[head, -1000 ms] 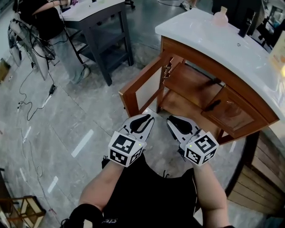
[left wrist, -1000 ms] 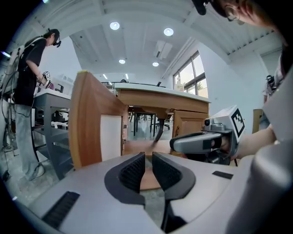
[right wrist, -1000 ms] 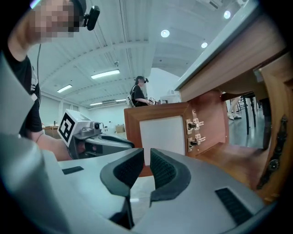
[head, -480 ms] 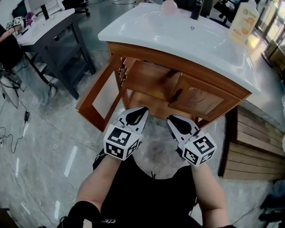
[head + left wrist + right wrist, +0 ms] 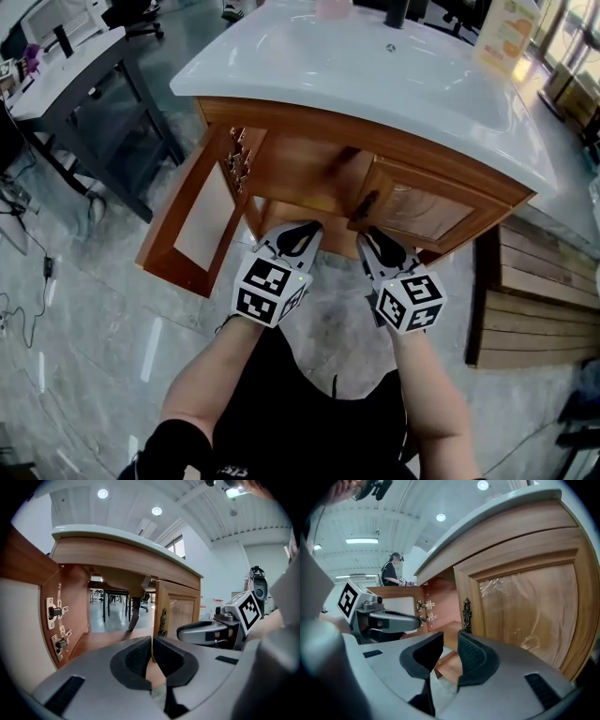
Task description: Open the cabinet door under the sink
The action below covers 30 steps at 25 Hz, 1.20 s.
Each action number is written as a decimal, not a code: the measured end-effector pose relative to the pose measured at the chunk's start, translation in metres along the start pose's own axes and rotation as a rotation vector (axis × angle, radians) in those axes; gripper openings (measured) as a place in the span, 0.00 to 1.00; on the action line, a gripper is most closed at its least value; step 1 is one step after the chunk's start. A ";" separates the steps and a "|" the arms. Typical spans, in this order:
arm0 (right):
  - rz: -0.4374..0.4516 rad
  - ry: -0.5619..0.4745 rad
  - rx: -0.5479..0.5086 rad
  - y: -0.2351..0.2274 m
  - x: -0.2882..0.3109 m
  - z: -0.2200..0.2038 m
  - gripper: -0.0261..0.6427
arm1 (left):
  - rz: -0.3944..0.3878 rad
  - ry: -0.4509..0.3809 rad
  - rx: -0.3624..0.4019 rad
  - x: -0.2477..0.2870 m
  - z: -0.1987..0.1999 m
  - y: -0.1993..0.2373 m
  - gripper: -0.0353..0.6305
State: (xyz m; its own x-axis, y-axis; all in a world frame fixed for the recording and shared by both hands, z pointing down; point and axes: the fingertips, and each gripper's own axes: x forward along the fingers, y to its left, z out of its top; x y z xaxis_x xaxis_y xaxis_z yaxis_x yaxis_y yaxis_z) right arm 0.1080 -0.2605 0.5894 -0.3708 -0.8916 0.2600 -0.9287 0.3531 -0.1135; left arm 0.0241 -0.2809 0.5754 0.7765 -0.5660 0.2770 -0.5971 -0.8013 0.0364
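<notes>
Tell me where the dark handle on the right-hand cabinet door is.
In the head view, the dark handle sits at the left edge of the right-hand door, below the white sink top, just ahead of the right gripper.

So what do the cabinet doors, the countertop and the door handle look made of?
Closed cabinet door: reddish-brown wood or veneer, visible grain, satin sheen; wrinkled clear film seems to cover its panel.
Open door: same wood frame, pale matte inner panel.
Countertop: glossy white, reflections suggest ceramic or cast stone.
Door handle: dark, ornate, probably metal.
</notes>
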 end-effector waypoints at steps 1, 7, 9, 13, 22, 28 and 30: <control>-0.011 0.002 0.006 -0.002 0.005 -0.002 0.21 | 0.001 0.005 -0.003 0.002 -0.003 0.003 0.09; -0.124 -0.009 -0.002 -0.017 0.025 -0.002 0.25 | 0.015 0.008 -0.031 0.008 -0.013 0.017 0.09; -0.167 -0.015 -0.005 -0.023 0.029 0.000 0.25 | 0.014 0.009 -0.040 0.008 -0.016 0.019 0.09; -0.219 -0.020 0.002 -0.024 0.036 0.002 0.27 | 0.001 0.022 -0.042 0.006 -0.021 0.022 0.09; -0.266 -0.018 0.000 -0.024 0.044 0.002 0.18 | -0.035 0.007 -0.010 0.009 -0.012 0.035 0.09; -0.191 0.020 -0.031 -0.015 0.034 -0.003 0.17 | -0.148 -0.026 0.036 0.013 0.001 0.016 0.22; -0.156 0.031 -0.053 -0.009 0.027 -0.006 0.17 | -0.191 -0.041 0.056 0.016 0.009 0.006 0.24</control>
State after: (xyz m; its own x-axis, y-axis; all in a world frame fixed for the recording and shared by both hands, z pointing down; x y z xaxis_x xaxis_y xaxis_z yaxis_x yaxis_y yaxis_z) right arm 0.1066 -0.2860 0.6033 -0.2216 -0.9276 0.3006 -0.9738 0.2264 -0.0194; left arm 0.0347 -0.2966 0.5710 0.8828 -0.4093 0.2306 -0.4271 -0.9037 0.0312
